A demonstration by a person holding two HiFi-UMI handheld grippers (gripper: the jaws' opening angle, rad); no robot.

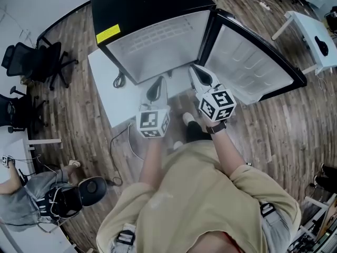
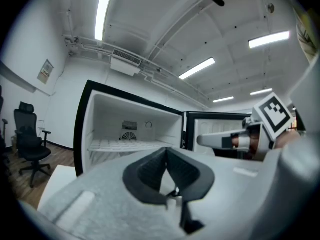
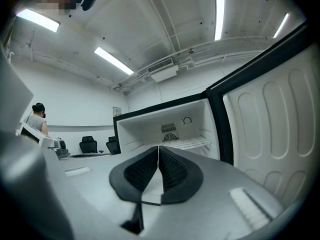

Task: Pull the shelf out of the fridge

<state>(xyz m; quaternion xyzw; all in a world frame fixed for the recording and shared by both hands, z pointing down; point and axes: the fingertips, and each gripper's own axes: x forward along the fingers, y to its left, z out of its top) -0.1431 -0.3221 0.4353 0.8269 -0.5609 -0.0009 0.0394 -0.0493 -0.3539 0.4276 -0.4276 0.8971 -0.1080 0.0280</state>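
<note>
The black fridge [image 1: 131,7] stands open with its door [image 1: 253,62] swung out to the right. Inside, a white wire shelf [image 1: 158,41] lies level across the compartment; it also shows as the shelf [image 2: 125,145] in the left gripper view and the shelf [image 3: 192,144] in the right gripper view. My left gripper [image 1: 157,83] hangs in front of the opening, apart from the shelf, its pads together at the tips [image 2: 166,151] with nothing between them. My right gripper [image 1: 195,70] is beside it near the door hinge, also shut and empty [image 3: 158,149]. Both point level at the fridge.
The fridge rests on a low white platform [image 1: 108,83] with a cable [image 1: 119,79] beside it. Office chairs [image 1: 37,62] stand at the left, a seated person [image 1: 31,199] at the lower left, a white table [image 1: 316,36] at the upper right. The floor is wood.
</note>
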